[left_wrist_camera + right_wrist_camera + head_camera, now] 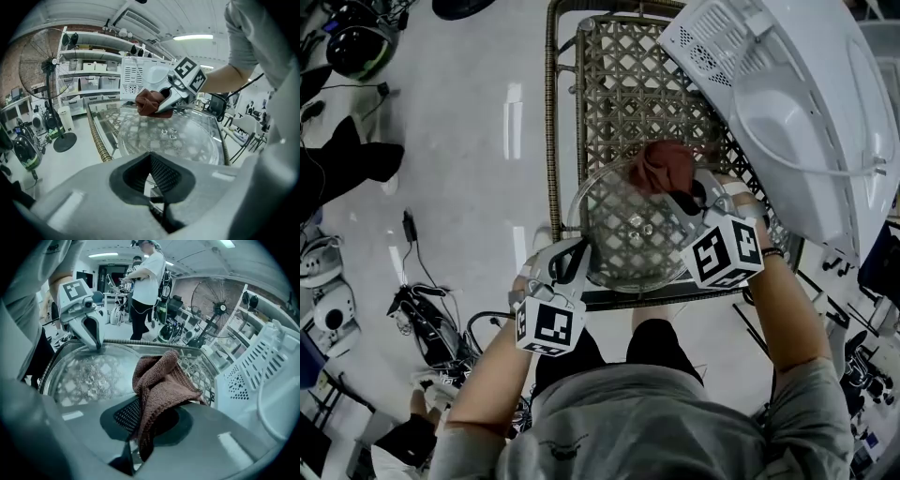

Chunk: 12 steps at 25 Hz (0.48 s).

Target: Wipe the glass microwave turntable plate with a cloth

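The round glass turntable plate (628, 239) lies on a wicker table (619, 84), and it also fills the middle of the left gripper view (192, 138). My left gripper (572, 258) is shut on the plate's near-left rim. My right gripper (680, 192) is shut on a brown knitted cloth (664, 167) and holds it over the plate's far-right edge. In the right gripper view the cloth (157, 380) bunches up out of the jaws, with the plate (89, 373) to its left. Whether the cloth touches the glass is hidden.
A white microwave (787, 103) stands on the table's right side, close to the cloth. A standing fan (44, 70) and shelves are off to the left. A person (145, 287) stands behind. Cables and gear (422, 309) lie on the floor.
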Each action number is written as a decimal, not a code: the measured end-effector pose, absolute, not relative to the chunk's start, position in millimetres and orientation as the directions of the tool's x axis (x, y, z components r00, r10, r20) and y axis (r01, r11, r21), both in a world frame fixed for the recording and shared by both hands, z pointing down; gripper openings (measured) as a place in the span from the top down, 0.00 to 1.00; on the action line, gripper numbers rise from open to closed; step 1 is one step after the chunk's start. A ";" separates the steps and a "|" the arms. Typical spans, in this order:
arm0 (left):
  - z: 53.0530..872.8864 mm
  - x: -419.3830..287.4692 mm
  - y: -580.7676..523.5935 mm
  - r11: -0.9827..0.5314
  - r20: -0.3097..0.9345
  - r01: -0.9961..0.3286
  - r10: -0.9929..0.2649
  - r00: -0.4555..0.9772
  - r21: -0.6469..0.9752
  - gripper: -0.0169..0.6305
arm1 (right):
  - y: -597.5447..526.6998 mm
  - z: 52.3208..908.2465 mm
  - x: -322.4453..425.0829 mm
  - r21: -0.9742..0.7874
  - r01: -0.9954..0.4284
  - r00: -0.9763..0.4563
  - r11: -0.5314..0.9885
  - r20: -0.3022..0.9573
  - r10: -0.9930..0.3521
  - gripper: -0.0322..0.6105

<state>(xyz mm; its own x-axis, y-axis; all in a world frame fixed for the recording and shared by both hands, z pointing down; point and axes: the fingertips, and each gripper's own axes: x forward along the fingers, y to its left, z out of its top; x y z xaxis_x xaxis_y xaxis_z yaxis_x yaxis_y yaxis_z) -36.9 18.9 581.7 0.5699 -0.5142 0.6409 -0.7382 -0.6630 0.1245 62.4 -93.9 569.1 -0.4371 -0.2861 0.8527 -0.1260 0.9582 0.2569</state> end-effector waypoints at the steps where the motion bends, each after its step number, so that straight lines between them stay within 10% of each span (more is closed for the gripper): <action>1: 581.8 -36.8 18.8 -0.663 0.641 -0.738 -0.514 0.570 0.125 0.97 | -95.3 568.8 70.9 0.260 -0.134 -0.422 0.956 0.858 -0.293 0.85; 12: 581.8 -36.0 18.0 -0.662 0.640 -0.738 -0.513 0.572 0.129 0.97 | -82.6 556.5 51.1 0.221 -0.135 -0.486 0.966 0.835 -0.259 0.85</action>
<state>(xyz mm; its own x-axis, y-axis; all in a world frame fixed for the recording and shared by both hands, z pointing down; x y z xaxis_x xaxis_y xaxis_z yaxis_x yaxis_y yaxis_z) -36.0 18.0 581.8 0.5717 -0.5129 0.6404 -0.7384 -0.6620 0.1289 51.1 -82.6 556.5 -0.4855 -0.2589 0.8350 -0.1350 0.9659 0.2210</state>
